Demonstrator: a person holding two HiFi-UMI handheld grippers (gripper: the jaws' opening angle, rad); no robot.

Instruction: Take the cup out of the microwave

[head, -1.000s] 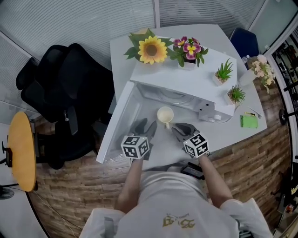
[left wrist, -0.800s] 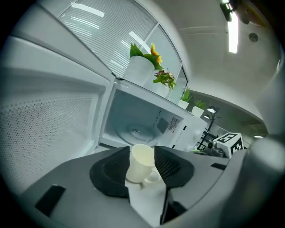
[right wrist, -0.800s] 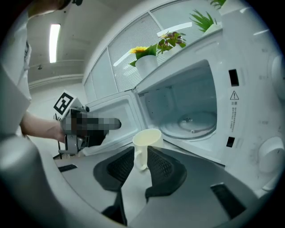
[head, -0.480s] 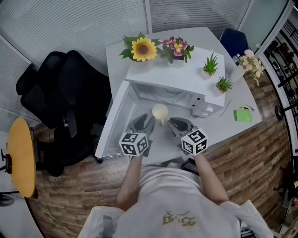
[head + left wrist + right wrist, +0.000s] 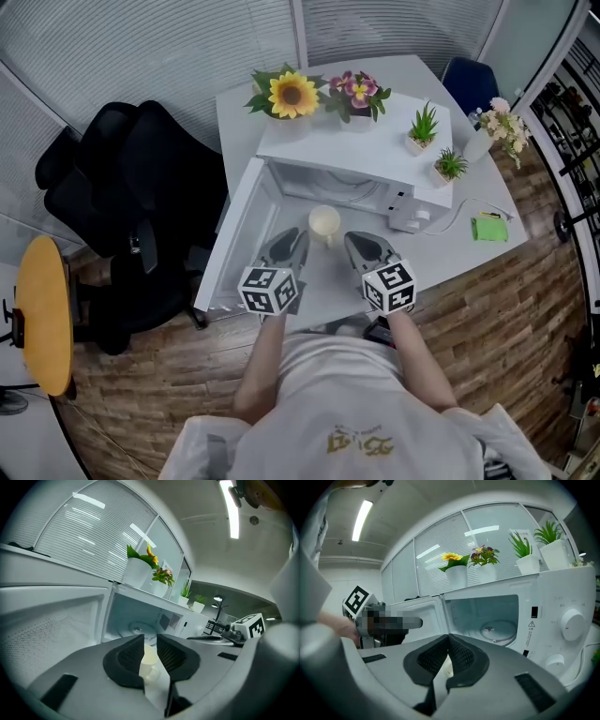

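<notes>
A cream cup [image 5: 324,221] stands upright on the white table [image 5: 330,281], just in front of the open white microwave [image 5: 356,155]. The microwave's door [image 5: 239,239] is swung out to the left. My left gripper [image 5: 292,236] hovers near the cup's left side. Its jaws have just been closing but still stand slightly open with nothing between them. In the left gripper view the cup [image 5: 150,663] shows beyond the gap of the left gripper [image 5: 150,641]. My right gripper [image 5: 361,240] hovers right of the cup. In the right gripper view the right gripper [image 5: 448,639] is shut and empty, with a sliver of the cup [image 5: 446,668] below.
The glass turntable [image 5: 497,630] inside the microwave is bare. Potted flowers [image 5: 291,94] and small green plants [image 5: 424,127] sit on top of it. A white adapter [image 5: 410,220] and a green item [image 5: 489,230] lie to the right. A black office chair [image 5: 122,187] stands left of the table.
Both grippers have drawn slightly away from the cup and their jaws have narrowed, the right one fully. The cup has stayed where it stood.
</notes>
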